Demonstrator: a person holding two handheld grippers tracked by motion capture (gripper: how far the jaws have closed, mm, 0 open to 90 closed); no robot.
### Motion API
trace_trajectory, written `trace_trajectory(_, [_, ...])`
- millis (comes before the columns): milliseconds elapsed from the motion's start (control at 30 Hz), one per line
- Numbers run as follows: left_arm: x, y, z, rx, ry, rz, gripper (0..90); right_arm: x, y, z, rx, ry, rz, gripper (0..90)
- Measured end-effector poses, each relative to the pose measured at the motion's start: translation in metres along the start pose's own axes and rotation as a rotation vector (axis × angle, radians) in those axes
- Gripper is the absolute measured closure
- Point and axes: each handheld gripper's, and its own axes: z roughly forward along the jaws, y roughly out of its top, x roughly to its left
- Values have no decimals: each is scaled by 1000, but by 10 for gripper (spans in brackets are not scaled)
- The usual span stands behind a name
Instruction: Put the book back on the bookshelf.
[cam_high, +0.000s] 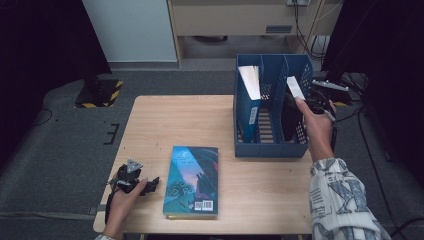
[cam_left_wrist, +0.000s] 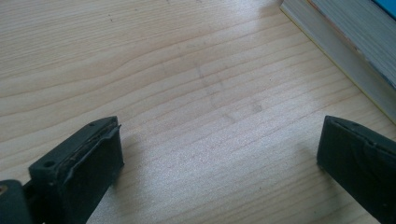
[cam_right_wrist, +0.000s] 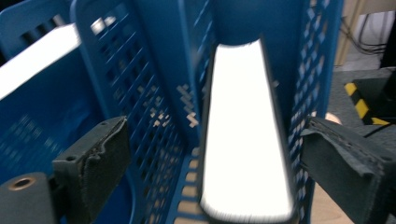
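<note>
A blue slotted file rack stands on the right of the wooden table. A dark book with white page edges leans in its right slot. My right gripper hovers at that book's top, open. In the right gripper view the book stands between the pads, and neither pad touches it. A blue-spined book stands in the left slot. A teal-covered book lies flat near the front edge. My left gripper rests open on the table beside it, with bare wood between its fingers.
The flat book's page edge lies just to the upper right of the left jaws. The rack's perforated divider runs between its slots. Beyond the table are grey floor, a yellow-black striped base and cables at the right.
</note>
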Motion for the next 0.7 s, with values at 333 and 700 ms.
trace_trajectory(333, [0, 0, 0, 0, 2, 0, 0, -1, -34, -20, 9, 13, -22, 80])
trace_trajectory(700, [-1, -1, -1, 1, 4, 0, 0, 18, -73, -34, 13, 12, -76, 114])
